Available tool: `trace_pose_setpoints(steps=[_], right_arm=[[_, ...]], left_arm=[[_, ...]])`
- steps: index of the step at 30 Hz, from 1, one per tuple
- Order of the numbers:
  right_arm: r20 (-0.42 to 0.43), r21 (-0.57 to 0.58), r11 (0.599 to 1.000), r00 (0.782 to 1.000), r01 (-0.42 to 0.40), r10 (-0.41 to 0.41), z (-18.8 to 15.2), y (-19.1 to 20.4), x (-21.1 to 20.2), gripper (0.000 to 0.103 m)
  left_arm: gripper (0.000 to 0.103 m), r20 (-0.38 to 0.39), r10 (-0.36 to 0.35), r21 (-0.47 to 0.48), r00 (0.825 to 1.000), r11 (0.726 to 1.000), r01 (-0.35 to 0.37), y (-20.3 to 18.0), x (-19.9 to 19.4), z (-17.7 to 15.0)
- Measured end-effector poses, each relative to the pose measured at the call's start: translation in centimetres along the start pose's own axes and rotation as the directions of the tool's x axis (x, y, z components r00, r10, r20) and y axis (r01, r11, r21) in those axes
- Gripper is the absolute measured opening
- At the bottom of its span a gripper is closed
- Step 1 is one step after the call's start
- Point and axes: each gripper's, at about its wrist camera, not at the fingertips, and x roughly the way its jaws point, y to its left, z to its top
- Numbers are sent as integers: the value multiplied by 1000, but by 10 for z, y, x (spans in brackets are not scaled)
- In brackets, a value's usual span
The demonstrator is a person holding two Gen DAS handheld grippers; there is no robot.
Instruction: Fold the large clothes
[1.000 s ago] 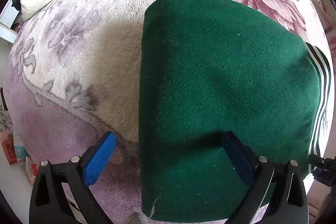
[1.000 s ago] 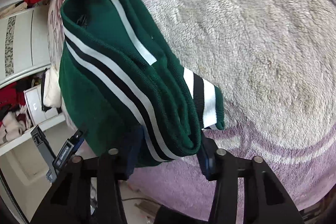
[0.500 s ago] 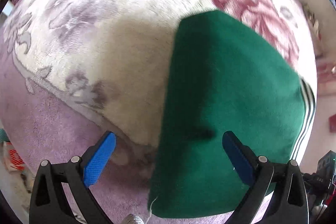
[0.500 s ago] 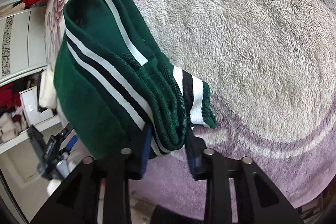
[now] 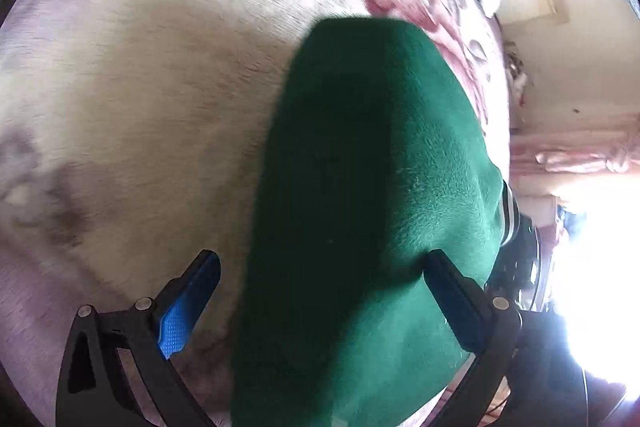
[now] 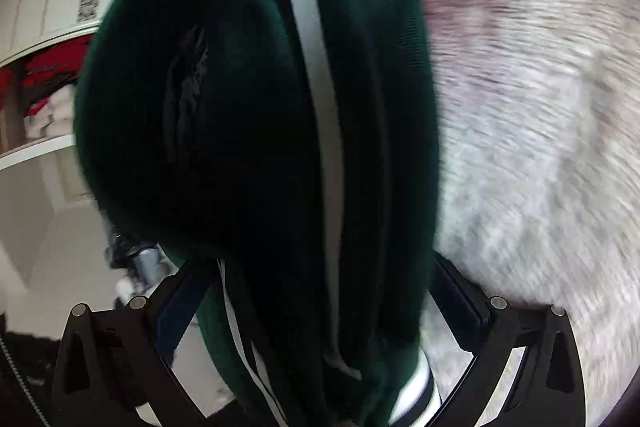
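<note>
We are releasing the folded green sweater (image 6: 360, 147), its length running straight ahead between the right hand-held gripper's (image 6: 320, 307) just-widened jaws.

Right claw (image 6: 320, 283) just opened wide.

A plush floral blanket (image 5: 132, 99) is filling the frame's left and centre; bright window light (image 5: 592, 287) is glaring at lower right; white shelving (image 6: 44, 39) is standing at upper left.
</note>
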Motion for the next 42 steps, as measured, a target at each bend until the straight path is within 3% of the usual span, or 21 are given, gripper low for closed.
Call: trace_pose_setpoints(steps=[2,4,6,7,8,9,13,18,22,28,31,35,38,41,42], right_arm=[[-15,-1,998,998,-62,62,7,1,5,103],[-22,0,998,998,-65,65,13,4,10,103],[-4,8,998,998,-63,63,16,9,11,103],[10,15,998,998,-59,59,15,11,10,97],[29,15,998,998,-65,64,13,14,7,70],[44,28,998,997,-60,58,11,15,4,65],[110,57,990,987,-126,120,-6,28,-14,46],[196,116,976,968,-183,158,-27,33,-37,41],[268,114,966,943,-233,196,-15,44,-58,41],[379,89,968,907,-234,184,51,64,-113,40],[426,82,972,889,-220,166,102,67,-145,40],[489,109,969,861,-223,143,181,52,-184,40],[515,152,958,847,-244,134,238,27,-200,40],[503,235,940,859,-246,99,279,-9,-208,40],[492,253,933,864,-257,104,284,-21,-208,40]], left_arm=[[103,-8,-26,31,1000,999,26,-6,7,0],[103,12,-26,61,1000,998,25,-13,10,0],[92,64,-9,77,998,997,4,-21,8,1],[88,81,-4,79,997,997,-3,-23,5,1],[81,94,-3,80,996,997,-4,-25,1,1],[73,102,-5,77,995,997,-3,-24,-1,1],[62,104,-18,84,994,996,10,-29,-16,9],[60,99,-16,165,995,986,-1,-58,-29,39],[60,99,-31,234,995,972,7,-86,-29,86],[60,75,-62,319,995,947,35,-129,-9,183],[60,53,-74,355,996,934,50,-154,18,251],[60,-4,-81,393,997,917,76,-189,75,356],[60,-53,-69,400,996,913,85,-199,122,416],[62,-105,11,401,994,916,32,-193,172,448],[67,-124,14,398,992,917,37,-188,183,451]])
